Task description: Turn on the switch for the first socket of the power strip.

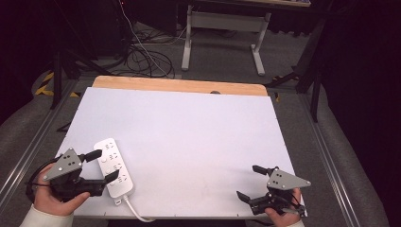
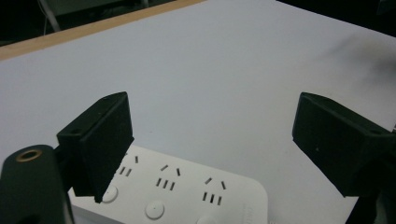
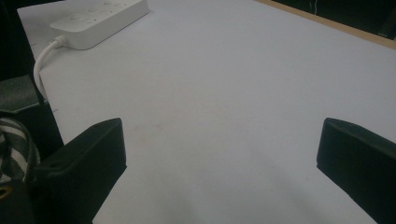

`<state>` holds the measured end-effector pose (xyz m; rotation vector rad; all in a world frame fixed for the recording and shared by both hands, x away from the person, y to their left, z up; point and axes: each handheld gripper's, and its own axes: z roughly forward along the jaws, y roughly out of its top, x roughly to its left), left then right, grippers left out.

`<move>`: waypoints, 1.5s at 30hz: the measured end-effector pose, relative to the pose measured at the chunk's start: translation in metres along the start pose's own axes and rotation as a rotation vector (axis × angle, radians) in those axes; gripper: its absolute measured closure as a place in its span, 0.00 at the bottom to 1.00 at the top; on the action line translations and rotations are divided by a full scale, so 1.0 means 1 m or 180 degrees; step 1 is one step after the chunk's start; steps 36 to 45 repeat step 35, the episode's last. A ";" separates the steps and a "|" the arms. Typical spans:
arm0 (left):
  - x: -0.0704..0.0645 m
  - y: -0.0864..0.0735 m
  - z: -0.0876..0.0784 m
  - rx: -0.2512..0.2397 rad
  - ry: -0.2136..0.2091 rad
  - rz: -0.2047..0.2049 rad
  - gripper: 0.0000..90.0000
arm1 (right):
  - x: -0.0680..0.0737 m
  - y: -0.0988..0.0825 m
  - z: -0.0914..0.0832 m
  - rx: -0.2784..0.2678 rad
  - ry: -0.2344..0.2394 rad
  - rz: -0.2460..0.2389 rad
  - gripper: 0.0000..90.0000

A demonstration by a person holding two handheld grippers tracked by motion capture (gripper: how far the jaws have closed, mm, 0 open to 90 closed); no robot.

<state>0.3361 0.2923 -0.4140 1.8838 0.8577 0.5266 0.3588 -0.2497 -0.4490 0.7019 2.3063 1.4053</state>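
1. Power strip (image 1: 114,167) is the one object seen lying on the white table (image 1: 189,142); it is white, long and flat, and it rests at the near left corner of the table with its length running away from the person.
2. The left gripper (image 1: 105,165) is seen held in the left hand (image 1: 49,196), with its jaws spread wide apart and nothing clamped between them.
3. In the high view, one jaw is seen just beyond the far part of the power strip and the other over its near right edge, so that the strip's middle lies between them; whether either jaw touches it cannot be told.
4. In the left gripper view, rows of socket slots and round buttons on the power strip (image 2: 177,191) are seen low between the two black jaws, with bare table beyond.
5. A white cable (image 1: 135,210) is seen leaving the near end of the power strip and curving off the table's near edge.
6. The right gripper (image 1: 249,182) is seen held in the right hand (image 1: 283,215), well apart from the power strip, near the opposite near corner of the table.
7. Its jaws are likewise spread wide with nothing between them.
8. In the right gripper view, the power strip (image 3: 100,18) is seen far off at the upper left, beyond the gripper's own jaws.
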 end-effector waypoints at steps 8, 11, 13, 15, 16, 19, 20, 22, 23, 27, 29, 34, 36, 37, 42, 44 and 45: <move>0.008 -0.022 -0.013 -0.0113 -0.0033 0.0052 0.10 | 0.000 0.000 0.000 -0.0009 0.0011 0.0000 0.02; 0.011 -0.030 -0.016 -0.0098 -0.0033 0.0103 0.09 | 0.001 0.000 0.000 -0.0006 0.0015 -0.0003 0.02; 0.012 -0.036 -0.017 -0.0121 -0.0036 0.0086 0.09 | 0.001 0.000 -0.001 -0.0007 0.0013 -0.0001 0.02; 0.014 -0.042 -0.016 -0.0141 -0.0060 0.0038 0.09 | 0.001 0.000 0.000 -0.0007 0.0014 -0.0004 0.02; 0.015 -0.044 -0.016 -0.0125 -0.0050 0.0038 0.09 | 0.001 0.000 0.000 -0.0008 0.0013 -0.0005 0.02; 0.017 -0.052 -0.015 -0.0121 -0.0019 0.0026 0.09 | 0.001 0.000 0.000 -0.0015 0.0013 0.0002 0.02; 0.018 -0.055 -0.014 -0.0129 -0.0024 0.0032 0.09 | 0.000 0.000 -0.001 -0.0012 0.0009 0.0002 0.02; 0.020 -0.060 -0.013 -0.0117 -0.0036 0.0071 0.09 | 0.000 0.000 -0.001 -0.0010 0.0007 -0.0002 0.02; 0.021 -0.063 -0.012 -0.0101 -0.0042 0.0076 0.09 | 0.000 0.000 -0.001 -0.0011 0.0010 -0.0002 0.02; 0.022 -0.072 -0.011 -0.0044 -0.0058 0.0086 0.09 | 0.000 0.000 -0.001 -0.0022 0.0018 0.0003 0.02; 0.023 -0.074 -0.012 -0.0026 -0.0057 -0.0019 0.09 | 0.000 0.000 -0.001 -0.0023 0.0020 0.0003 0.02; 0.027 -0.078 -0.013 -0.0047 -0.0056 -0.0236 0.09 | 0.000 0.000 0.000 -0.0021 0.0025 0.0004 0.02; 0.027 -0.078 -0.013 -0.0047 -0.0047 -0.0238 0.09 | 0.000 0.000 0.000 -0.0021 0.0025 0.0004 0.02; 0.027 -0.078 -0.013 -0.0047 -0.0047 -0.0238 0.09 | 0.000 0.000 0.000 -0.0021 0.0025 0.0004 0.02; 0.027 -0.078 -0.013 -0.0047 -0.0047 -0.0238 0.09 | 0.000 0.000 0.000 -0.0021 0.0025 0.0004 0.02; 0.027 -0.078 -0.013 -0.0047 -0.0047 -0.0238 0.09 | 0.000 0.000 0.000 -0.0021 0.0025 0.0004 0.02; 0.027 -0.078 -0.013 -0.0047 -0.0047 -0.0238 0.09 | 0.000 0.000 0.000 -0.0021 0.0025 0.0004 0.02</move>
